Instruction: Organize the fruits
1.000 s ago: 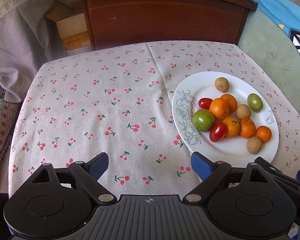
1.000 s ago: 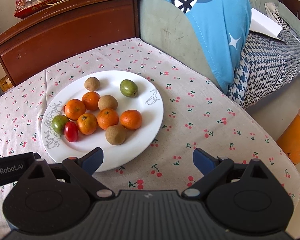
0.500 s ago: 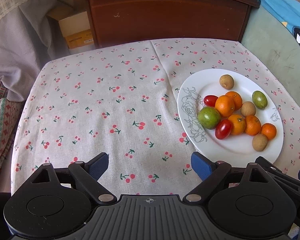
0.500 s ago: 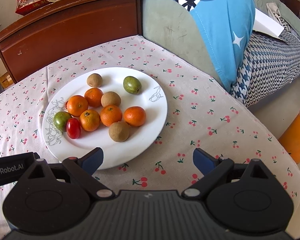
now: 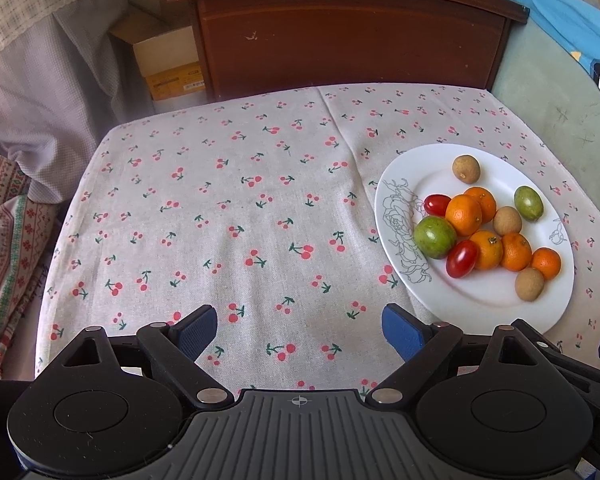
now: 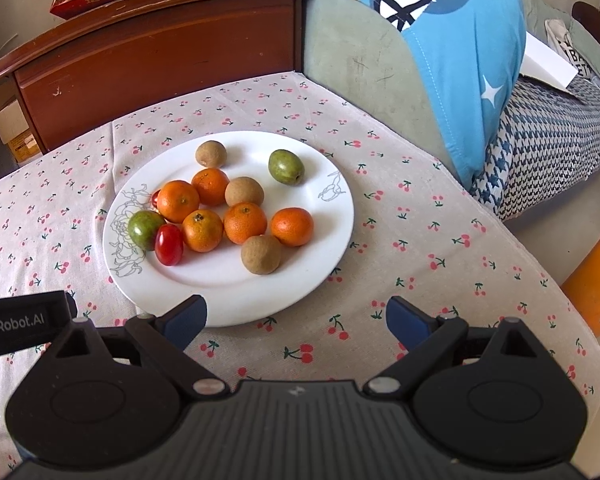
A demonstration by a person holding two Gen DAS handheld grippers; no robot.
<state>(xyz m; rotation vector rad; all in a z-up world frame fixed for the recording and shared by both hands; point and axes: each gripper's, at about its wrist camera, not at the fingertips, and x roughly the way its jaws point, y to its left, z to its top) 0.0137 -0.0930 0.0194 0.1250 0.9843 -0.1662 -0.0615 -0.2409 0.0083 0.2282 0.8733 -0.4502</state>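
Since a second ago your white plate (image 6: 332,236) has slid slightly toward twelve o'clock in the right wrist view. Your left gripper (image 5: 300,330) and right gripper (image 6: 296,322) both hang spread and empty above the cherry tablecloth (image 5: 220,220). Oranges (image 6: 245,223) cluster mid-plate.

**What stayed out of sight**

From the right wrist, one cherry tomato (image 6: 155,199) showed only as a red sliver behind a tangerine (image 6: 178,201), at the plate's nine o'clock. The orange bin (image 6: 596,280) was cut by the edge at three o'clock. The left view clipped the cardboard box's (image 5: 160,56) small label, unreadable.
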